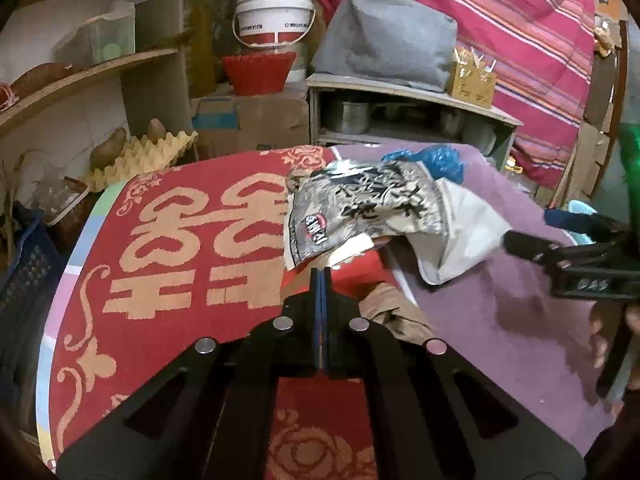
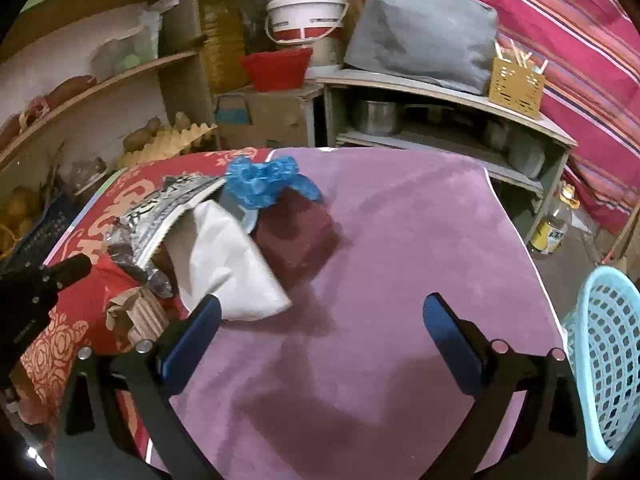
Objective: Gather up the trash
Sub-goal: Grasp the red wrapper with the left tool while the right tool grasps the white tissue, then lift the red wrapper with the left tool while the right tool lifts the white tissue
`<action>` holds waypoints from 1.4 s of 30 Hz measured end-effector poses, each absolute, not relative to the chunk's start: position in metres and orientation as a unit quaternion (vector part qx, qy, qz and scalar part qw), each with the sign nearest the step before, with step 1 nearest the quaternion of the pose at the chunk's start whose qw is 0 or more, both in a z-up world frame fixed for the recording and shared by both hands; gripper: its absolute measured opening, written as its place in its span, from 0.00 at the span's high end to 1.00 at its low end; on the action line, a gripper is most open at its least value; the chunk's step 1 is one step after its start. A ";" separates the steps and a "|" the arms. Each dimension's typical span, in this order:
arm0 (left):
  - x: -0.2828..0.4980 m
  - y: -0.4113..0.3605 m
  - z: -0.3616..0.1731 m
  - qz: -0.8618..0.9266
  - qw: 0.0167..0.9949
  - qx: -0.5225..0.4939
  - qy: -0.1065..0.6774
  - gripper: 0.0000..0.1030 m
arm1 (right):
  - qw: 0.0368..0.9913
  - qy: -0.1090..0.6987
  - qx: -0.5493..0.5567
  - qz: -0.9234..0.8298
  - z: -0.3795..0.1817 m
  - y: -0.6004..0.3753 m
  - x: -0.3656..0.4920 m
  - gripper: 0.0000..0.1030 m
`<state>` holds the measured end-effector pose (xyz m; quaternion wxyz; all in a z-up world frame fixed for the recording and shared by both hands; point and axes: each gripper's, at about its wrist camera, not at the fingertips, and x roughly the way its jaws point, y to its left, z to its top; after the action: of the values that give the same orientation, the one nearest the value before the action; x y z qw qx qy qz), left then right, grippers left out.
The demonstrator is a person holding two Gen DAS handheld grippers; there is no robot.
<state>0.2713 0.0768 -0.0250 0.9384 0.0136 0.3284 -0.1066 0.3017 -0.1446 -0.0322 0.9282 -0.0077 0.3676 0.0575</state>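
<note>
Ahead of both grippers, the tabletop [image 2: 400, 240] carries a trash heap: printed wrapper [image 1: 360, 204], white bag [image 2: 224, 264], blue plastic [image 2: 264, 184]. Left gripper [image 1: 322, 276] has its jaws together at the wrapper's near edge (whether paper is pinched, I cannot tell). Right gripper [image 2: 320, 324] stands apart, empty. Next, probably, lift toward the basket [image 2: 604, 360].

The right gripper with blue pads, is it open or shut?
Open: the right gripper has its blue pads spread wide apart over the purple cloth, nothing between them.
</note>
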 end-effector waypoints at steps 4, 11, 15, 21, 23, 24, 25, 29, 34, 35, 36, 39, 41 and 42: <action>0.270 0.081 -0.024 -0.098 0.938 0.022 0.330 1.00 | 0.927 0.370 -0.023 0.056 -0.036 -0.134 0.303 0.04; 0.271 0.078 -0.027 -0.087 0.943 0.025 0.321 0.28 | 0.926 0.373 -0.026 0.049 -0.037 -0.137 0.306 0.04; 0.282 0.070 -0.033 -0.097 0.937 0.021 0.336 0.28 | 0.924 0.379 -0.011 0.044 -0.039 -0.150 0.308 0.04; 0.303 0.069 -0.050 -0.109 0.924 0.001 0.367 0.46 | 0.921 0.388 0.011 0.038 -0.042 -0.166 0.313 0.04; 0.308 0.069 -0.052 -0.110 0.922 0.000 0.372 0.68 | 0.920 0.389 0.016 0.039 -0.043 -0.168 0.315 0.04; 0.309 0.068 -0.052 -0.106 0.922 0.005 0.371 0.71 | 0.920 0.389 0.019 0.040 -0.043 -0.168 0.316 0.04; 0.310 0.069 -0.052 -0.109 0.922 0.003 0.372 0.72 | 0.920 0.390 0.019 0.041 -0.043 -0.168 0.315 0.04; 0.307 0.072 -0.050 -0.105 0.924 -0.001 0.367 0.79 | 0.920 0.390 0.017 0.046 -0.044 -0.164 0.316 0.04; 0.294 0.075 -0.037 -0.095 0.930 0.012 0.354 0.81 | 0.921 0.386 0.009 0.054 -0.042 -0.156 0.312 0.04; 0.291 0.078 -0.033 -0.094 0.932 0.012 0.351 0.81 | 0.921 0.385 0.006 0.054 -0.042 -0.153 0.312 0.04; 0.289 0.081 -0.031 -0.092 0.933 0.011 0.349 0.81 | 0.922 0.384 0.001 0.055 -0.042 -0.150 0.312 0.04; 0.282 0.096 -0.025 -0.082 0.935 0.001 0.345 0.81 | 0.922 0.382 -0.008 0.056 -0.044 -0.145 0.313 0.04; 0.279 0.108 -0.025 -0.071 0.935 -0.005 0.347 0.81 | 0.923 0.380 -0.015 0.055 -0.045 -0.140 0.317 0.04; 0.279 0.112 -0.026 -0.067 0.935 -0.007 0.349 0.81 | 0.923 0.379 -0.018 0.056 -0.046 -0.139 0.318 0.04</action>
<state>0.2788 0.1124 -0.0259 0.9347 -0.0067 0.3489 -0.0671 0.3183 -0.1392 -0.0462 0.9235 -0.0177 0.3792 0.0556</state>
